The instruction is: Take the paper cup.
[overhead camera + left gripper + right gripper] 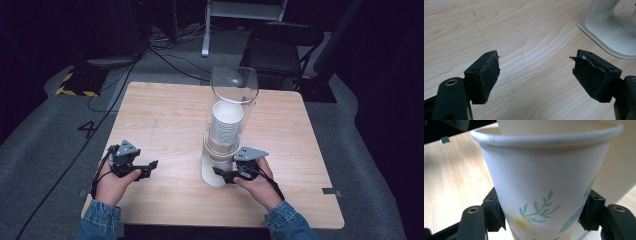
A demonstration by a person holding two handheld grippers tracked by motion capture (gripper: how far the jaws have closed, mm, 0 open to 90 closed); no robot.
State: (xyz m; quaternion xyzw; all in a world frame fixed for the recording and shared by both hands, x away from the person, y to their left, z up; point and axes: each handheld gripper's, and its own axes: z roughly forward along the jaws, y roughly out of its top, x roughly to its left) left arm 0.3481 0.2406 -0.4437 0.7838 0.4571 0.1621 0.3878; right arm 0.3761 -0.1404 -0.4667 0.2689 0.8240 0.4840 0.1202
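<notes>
High view: a cup dispenser (220,170) stands near the middle of the wooden desk (165,120), a clear tube (234,87) rising from its white base, with a stack of paper cups (226,125) inside. The right tool (225,175) sits at the foot of the dispenser, reaching in under the stack from the person's right side. The left tool (150,167) rests low over the desk, well apart from the dispenser on its left. The step in hand looks like pulling the bottom cup out of the dispenser.

Left gripper view: the left tool (535,72) stands wide open with nothing between its jaws; bare desk (524,37) lies beneath and ahead of it. The dispenser's white base (609,32) shows at the upper right, off to one side and not touched.

Right gripper view: the right tool (542,212) has the lowest paper cup (544,185) between its jaws, one pad on each side of the cup's lower wall, low down by the printed flower and leaves. The pads look pressed against the paper, so I judge it closed on the cup. Another cup nests inside its rim from above. The next move probably calls for a straight downward draw, firm enough to free this cup from the one above yet gentle enough not to crush the thin wall, while the left tool could steady the base.
</notes>
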